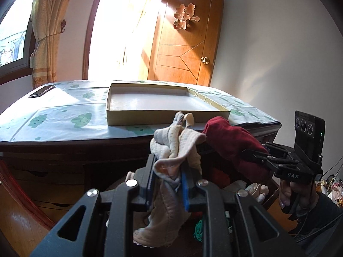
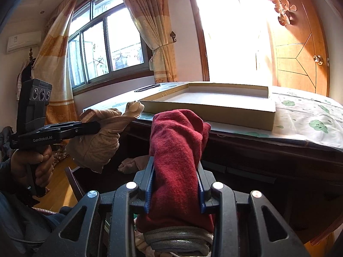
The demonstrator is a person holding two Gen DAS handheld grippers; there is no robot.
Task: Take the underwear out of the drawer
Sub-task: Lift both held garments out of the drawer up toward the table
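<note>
Both garments are already lifted clear of the drawer (image 1: pixel 225 184), near the cardboard box lid (image 1: pixel 167 105). The beige underwear (image 1: pixel 178 147) is pinched in the left gripper (image 1: pixel 169 177), the red underwear (image 2: pixel 178 147) in the right gripper (image 2: pixel 175 184). Soft, light, floppy stuff, probably best bunched mid-fabric. "GenRobot.AI" and "DAS" can be read on the handles.

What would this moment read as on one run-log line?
left gripper: shut on beige underwear | right gripper: shut on red underwear | both garments raised before the table edge | box: empty
</note>
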